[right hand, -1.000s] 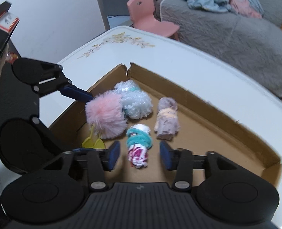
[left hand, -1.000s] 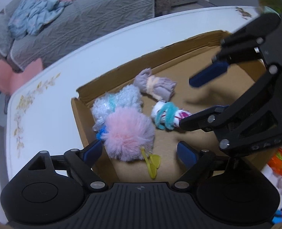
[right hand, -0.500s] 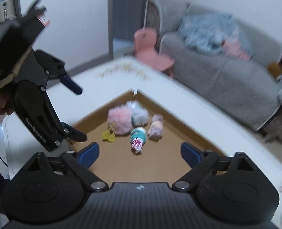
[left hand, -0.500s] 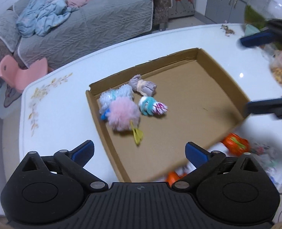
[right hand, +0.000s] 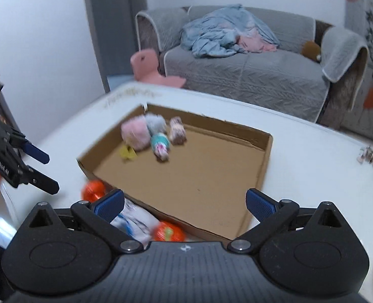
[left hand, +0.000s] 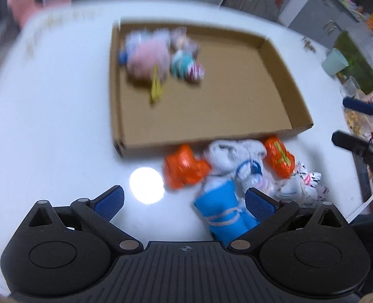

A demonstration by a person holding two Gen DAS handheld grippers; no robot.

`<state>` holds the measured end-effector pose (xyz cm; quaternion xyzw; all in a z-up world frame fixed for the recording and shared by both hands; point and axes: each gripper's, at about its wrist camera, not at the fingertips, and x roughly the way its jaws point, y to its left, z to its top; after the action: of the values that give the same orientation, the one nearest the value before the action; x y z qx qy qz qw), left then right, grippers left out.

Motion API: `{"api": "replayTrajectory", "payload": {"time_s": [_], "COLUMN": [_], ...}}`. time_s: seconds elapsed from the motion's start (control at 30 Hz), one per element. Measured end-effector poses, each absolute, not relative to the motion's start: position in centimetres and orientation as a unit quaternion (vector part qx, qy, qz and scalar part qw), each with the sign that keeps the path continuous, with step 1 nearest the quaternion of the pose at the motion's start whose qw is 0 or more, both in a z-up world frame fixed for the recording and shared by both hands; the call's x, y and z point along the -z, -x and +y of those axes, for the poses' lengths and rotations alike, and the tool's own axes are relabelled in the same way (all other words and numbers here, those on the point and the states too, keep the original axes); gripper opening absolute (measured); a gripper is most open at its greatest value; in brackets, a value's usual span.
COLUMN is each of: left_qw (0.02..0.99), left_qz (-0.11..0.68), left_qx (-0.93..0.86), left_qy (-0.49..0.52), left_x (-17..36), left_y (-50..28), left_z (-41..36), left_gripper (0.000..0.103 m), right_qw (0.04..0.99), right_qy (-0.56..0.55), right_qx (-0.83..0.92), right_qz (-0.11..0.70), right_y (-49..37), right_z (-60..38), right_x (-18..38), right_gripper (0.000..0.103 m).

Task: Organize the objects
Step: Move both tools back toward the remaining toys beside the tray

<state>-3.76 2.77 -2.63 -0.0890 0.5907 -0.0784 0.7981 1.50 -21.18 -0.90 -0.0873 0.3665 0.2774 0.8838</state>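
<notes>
Cardboard tray [left hand: 274,58], four bundles (blurred) [left hand: 146,58], two grippers [left hand: 184,202]

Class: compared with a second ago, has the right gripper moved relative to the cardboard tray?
Yes. The right gripper has backed away from the shallow brown cardboard tray, its jaws just opened and empty.

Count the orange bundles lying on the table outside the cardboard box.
2 clearly: one orange bundle by the box's near-left edge, another toward its near-right corner. The pile between them may hide more.
</notes>
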Motion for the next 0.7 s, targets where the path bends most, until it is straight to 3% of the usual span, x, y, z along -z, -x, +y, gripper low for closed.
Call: {"api": "replayTrajectory", "payload": {"time_s": [0.27, 0.47, 0.7], "left_qw": [0.791, 0.782, 0.791], "left_qz": [0.598, 0.604, 0.601], "left_qx": [0.044, 0.013, -0.034], "left_qy": [0.125, 0.151, 0.109], "left_x": [5.0, 6.6, 7.1], "left_y": [2.2, 1.8, 1.5], "left_z": [1.8, 2.4, 3.2], "left_gripper": [0.102, 0.102, 0.102], "right_qw": [0.843, 0.833, 0.825], "right_qy": [0.092, 0.084, 0.091], "right_qx": [-0.269, -0.255, -0.248], "right_qz": [0.457, 0.484, 0.500], "right_y": [-3.8, -3.3, -3.7], "right_z": [-19.4, -19.9, -19.7], "right_x": [3.6, 4.7, 5.8], "right_gripper": [0.102, 0.102, 0.102]}}
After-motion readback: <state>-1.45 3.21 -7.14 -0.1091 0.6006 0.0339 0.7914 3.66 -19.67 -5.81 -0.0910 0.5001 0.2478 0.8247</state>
